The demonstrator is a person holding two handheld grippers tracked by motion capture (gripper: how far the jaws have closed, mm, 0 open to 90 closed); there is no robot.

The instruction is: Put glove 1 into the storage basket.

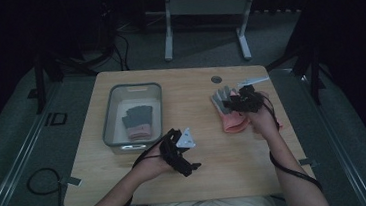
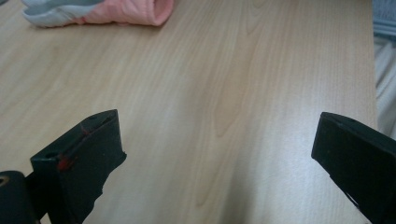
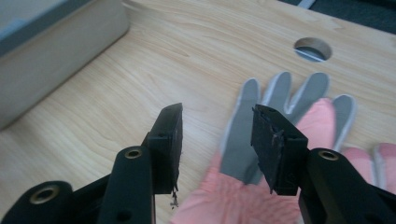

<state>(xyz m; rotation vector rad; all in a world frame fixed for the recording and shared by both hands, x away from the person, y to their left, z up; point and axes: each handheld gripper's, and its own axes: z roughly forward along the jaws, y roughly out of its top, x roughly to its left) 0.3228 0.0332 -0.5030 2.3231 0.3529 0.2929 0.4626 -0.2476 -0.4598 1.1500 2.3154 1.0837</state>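
Light wooden desk [image 1: 215, 145]: pink-and-grey fabric glove [image 3: 261, 154] lying flat at its right. My right tongs [image 3: 217, 126], part-open, poised over its grey thumb. My left tongs [image 2: 215, 154], spread wide over bare wood. Grey plastic bin [image 1: 109, 117] at left, holding another grey-and-pink glove [image 1: 137, 121].

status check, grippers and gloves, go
Left gripper open, empty, over bare table. Right gripper open over pink-grey glove, not gripping. Another glove in grey bin. Nothing in the way.
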